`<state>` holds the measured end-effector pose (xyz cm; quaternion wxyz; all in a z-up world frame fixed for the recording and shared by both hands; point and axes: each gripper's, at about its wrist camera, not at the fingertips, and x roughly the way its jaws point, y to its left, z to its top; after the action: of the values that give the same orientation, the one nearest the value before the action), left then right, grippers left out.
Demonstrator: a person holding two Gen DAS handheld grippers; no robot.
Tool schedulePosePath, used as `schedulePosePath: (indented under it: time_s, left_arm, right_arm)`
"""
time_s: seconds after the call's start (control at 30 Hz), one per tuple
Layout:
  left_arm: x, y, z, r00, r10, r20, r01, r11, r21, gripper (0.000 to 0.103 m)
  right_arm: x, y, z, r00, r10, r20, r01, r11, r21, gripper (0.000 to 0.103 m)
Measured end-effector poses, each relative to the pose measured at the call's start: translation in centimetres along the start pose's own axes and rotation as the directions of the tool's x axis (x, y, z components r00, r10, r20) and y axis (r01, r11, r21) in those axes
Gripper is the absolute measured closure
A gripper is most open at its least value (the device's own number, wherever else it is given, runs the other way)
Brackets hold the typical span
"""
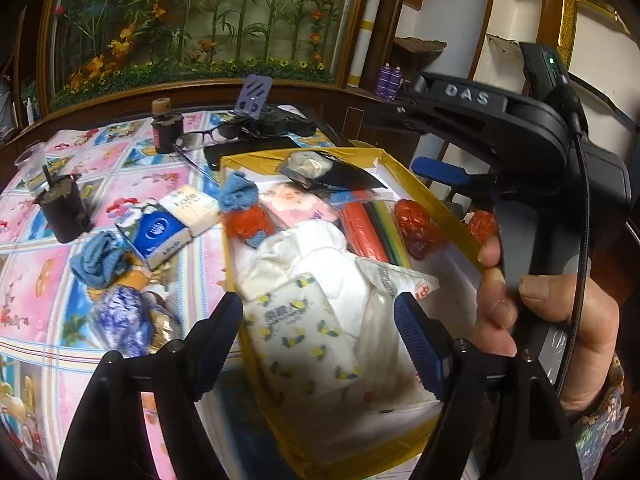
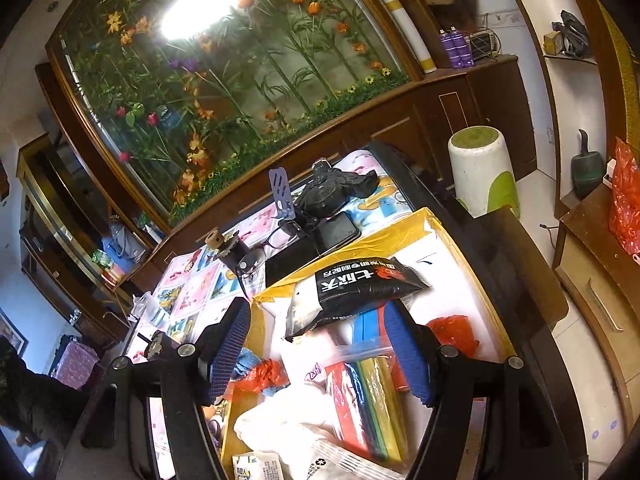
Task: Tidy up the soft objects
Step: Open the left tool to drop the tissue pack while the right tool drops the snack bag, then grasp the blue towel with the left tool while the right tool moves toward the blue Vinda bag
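Only in the left wrist view: loose soft things on the patterned tabletop (image 1: 120,184) outside the box, namely a blue tissue pack (image 1: 158,236), a pale tissue pack (image 1: 192,206) touching it, a blue knitted bundle (image 1: 100,258) and a blue-and-white patterned bag (image 1: 120,320). Also there, a hand (image 1: 560,320) gripping the handle of the right tongs (image 1: 460,178), raised over the far right side of the box. Only in the right wrist view: floor, a white and green stool (image 2: 482,168), a wooden cabinet (image 2: 596,280) with a red bag (image 2: 626,204) on top.

Shared by both: yellow-taped box (image 1: 436,204) holding a black snack pouch (image 2: 360,284), a zip bag of coloured sheets (image 2: 372,404), white crumpled plastic (image 1: 320,248) and red mesh bundles (image 1: 412,224).

Left tongs (image 1: 320,340) spread wide, nothing pinched; lemon-print tissue pack (image 1: 308,340) lying in the box directly between and below the two pads, apart from both. Right tongs (image 2: 320,356) likewise wide, gripping nothing; zip bag of coloured sheets below and between the pads, black snack pouch just beyond the tips. Another blue knitted bundle (image 1: 240,192) draped on the box's left rim, beside a red mesh bundle (image 1: 248,224).
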<state>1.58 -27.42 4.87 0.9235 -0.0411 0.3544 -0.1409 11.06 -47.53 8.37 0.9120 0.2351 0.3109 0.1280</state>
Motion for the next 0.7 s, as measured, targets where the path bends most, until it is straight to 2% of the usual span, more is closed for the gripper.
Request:
schedulePosePath:
  time_s: [0.13,0.27,0.37,0.47,0.63,0.7]
  left_arm:
    - [-1.6,3.0,0.6,0.997,0.056,0.049,-0.055,0.998,-0.029,0.026]
    - [-2.3,8.5,1.4,0.987,0.151,0.057,-0.142,0.981,-0.135,0.023]
    - [-1.8,12.9,1.8,0.982,0.188,0.005,-0.181,0.954,-0.239,0.023]
    - [-0.7,15.8,2.1,0.978,0.201,-0.057,-0.209,0.933,-0.294,0.023]
    - [1.4,17.7,2.0,0.977,0.167,-0.133,-0.203,0.922,-0.328,0.023]
    - [2.3,17.9,2.1,0.971,0.186,-0.148,-0.225,0.92,-0.321,0.023]
  right_arm:
    - [-0.1,0.1,0.0,1.0,0.009,0.004,-0.009,1.0,-0.002,0.03]
    - [-0.1,0.3,-0.1,1.0,0.021,0.002,-0.021,1.0,-0.007,0.03]
    - [-0.1,0.6,-0.3,1.0,0.03,-0.002,-0.03,0.999,-0.019,0.03]
    - [0.0,1.0,-0.5,0.999,0.038,-0.008,-0.038,0.999,-0.029,0.03]
    - [0.1,1.5,-0.8,0.999,0.05,-0.017,-0.05,0.998,-0.04,0.03]
    - [0.1,1.6,-0.8,0.998,0.054,-0.018,-0.055,0.998,-0.042,0.03]
